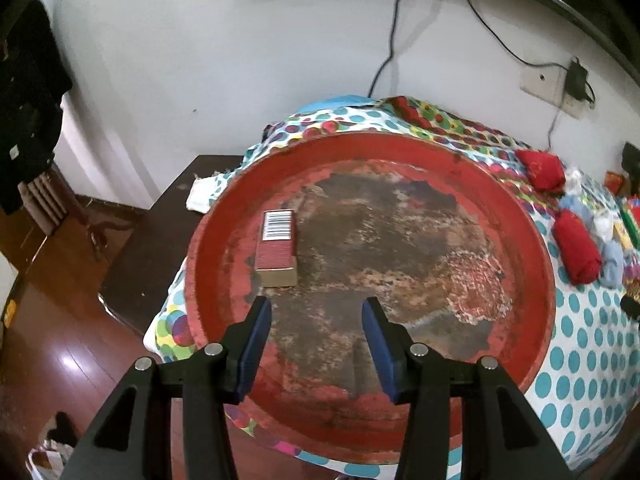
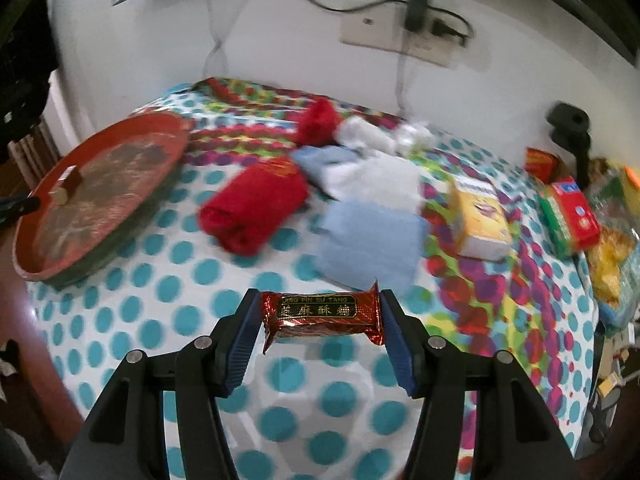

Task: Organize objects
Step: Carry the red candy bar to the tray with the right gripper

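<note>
While L gripper [image 1: 316, 312] hangs w/ fingers apart, tilted R gripper [image 2: 318, 312] clamps candy bar [image 2: 322, 314].

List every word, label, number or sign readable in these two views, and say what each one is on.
"QING PIN SU TANG", first letter partly cut off, above four gold Chinese characters: candy wrapper in the right gripper.
Barcode, digits unreadable: small red box in the red tray.
Print too blurred to read: yellow box, red and green box.

socks [image 2: 256, 212] and cloths [image 2: 370, 236] motion-blurred; snack bags [image 2: 612, 256] cut off
</note>
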The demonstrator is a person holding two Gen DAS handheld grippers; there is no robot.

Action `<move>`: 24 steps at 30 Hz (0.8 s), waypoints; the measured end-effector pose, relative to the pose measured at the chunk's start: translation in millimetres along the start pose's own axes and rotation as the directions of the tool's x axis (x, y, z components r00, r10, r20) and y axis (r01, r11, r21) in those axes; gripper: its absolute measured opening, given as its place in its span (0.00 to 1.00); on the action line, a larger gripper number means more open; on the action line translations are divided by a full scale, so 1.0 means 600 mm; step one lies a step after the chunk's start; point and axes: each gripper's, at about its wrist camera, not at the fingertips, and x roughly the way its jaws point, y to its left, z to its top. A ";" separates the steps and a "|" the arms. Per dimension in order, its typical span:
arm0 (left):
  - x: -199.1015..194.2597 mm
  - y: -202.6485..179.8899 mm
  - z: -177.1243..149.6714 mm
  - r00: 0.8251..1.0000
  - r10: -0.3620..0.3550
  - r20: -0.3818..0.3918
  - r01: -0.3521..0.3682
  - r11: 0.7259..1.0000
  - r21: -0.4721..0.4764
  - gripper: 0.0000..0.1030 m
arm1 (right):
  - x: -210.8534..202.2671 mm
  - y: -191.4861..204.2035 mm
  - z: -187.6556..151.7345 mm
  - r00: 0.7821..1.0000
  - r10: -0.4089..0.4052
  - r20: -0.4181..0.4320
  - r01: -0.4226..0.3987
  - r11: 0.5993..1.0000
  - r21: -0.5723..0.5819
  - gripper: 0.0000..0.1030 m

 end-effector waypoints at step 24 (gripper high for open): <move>-0.002 0.112 0.008 0.994 0.107 -0.016 -0.108 0.982 -0.152 0.47 | 0.042 0.335 0.112 0.973 0.227 -0.031 -0.227 0.939 -0.257 0.54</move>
